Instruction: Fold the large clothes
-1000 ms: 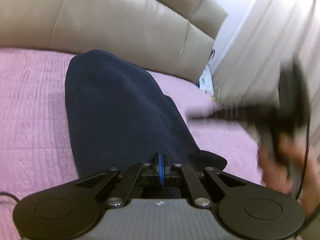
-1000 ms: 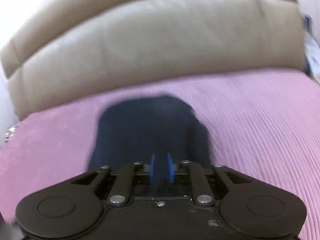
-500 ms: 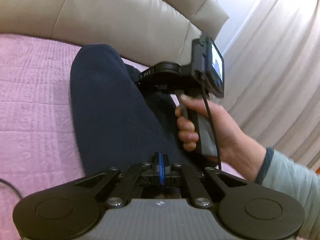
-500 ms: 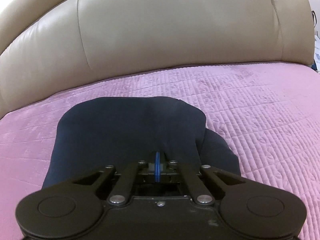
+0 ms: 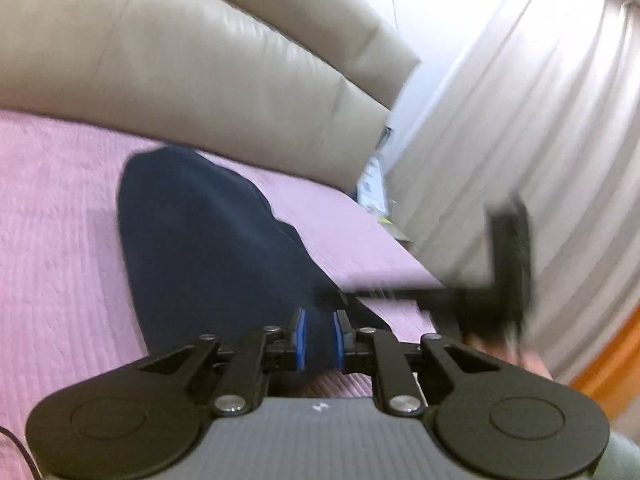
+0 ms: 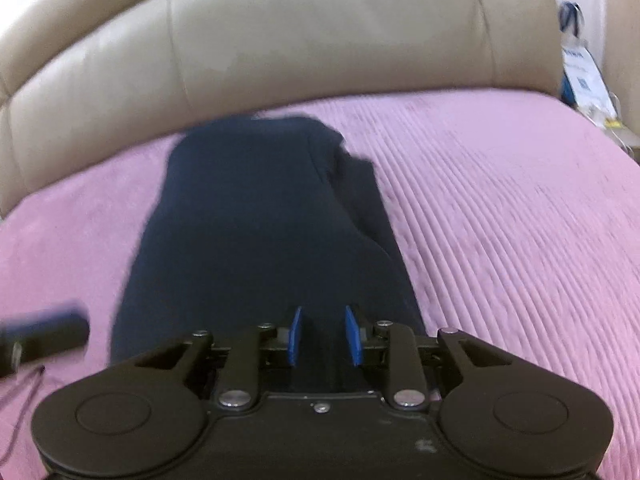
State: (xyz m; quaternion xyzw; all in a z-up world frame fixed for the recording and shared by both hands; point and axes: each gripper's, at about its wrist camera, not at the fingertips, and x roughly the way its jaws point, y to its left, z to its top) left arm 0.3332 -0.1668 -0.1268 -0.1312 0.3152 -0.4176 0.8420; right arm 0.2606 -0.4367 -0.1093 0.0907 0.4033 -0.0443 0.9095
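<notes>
The dark navy garment [image 6: 264, 216] lies folded in a long narrow bundle on the pink quilted bed cover [image 6: 500, 216], its far end close to the beige leather headboard [image 6: 300, 36]. Half a second ago both tools were pinched together at the near edge of the cloth; now the left tool [image 5: 319, 340] and the right tool [image 6: 325, 342] have just been opening, and each stands with its blue pads slightly apart, the cloth showing in the gap but not clamped. In the left wrist view the right tool, earlier held over the garment, now sits low at the right as a dark smear beside the bed edge. Pale curtains [image 5: 520, 120] hang past the bed, and some papers [image 6: 580, 80] stand beside the headboard. A blurred black piece of the left tool enters the right wrist view at the left edge. Both views are motion-blurred, so the garment's folds are hard to read, and its near end is hidden behind the tool bodies.
</notes>
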